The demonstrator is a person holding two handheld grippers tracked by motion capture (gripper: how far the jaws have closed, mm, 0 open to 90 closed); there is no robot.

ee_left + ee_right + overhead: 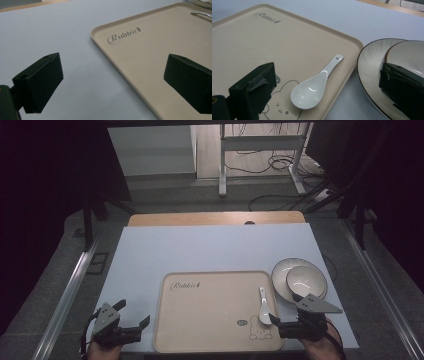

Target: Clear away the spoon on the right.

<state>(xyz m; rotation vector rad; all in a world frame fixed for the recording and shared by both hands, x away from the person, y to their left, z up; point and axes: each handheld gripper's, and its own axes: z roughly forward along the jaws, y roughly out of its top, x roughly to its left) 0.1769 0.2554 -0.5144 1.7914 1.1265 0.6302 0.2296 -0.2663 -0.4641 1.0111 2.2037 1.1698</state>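
Observation:
A beige tray (pixel 210 320) printed "Rabbit" lies at the table's near middle. A white ceramic spoon (pixel 264 307) rests on its right part, bowl end toward me. To the tray's right stands a white plate (pixel 280 275) with a white bowl (pixel 306 281) in it. My left gripper (pixel 132 313) is open and empty, low over the table at the tray's (pixel 150 57) left edge. My right gripper (pixel 286 308) is open and empty, its jaws straddling the gap between the spoon (pixel 312 90) and the plate (pixel 369 65); one jaw overlaps the bowl (pixel 407 55).
The pale table top (pixel 200 245) stretches bare behind the tray to a wooden strip (pixel 215 218) at the far edge. Beyond it are a desk frame (pixel 260 150) and floor cables (pixel 280 165).

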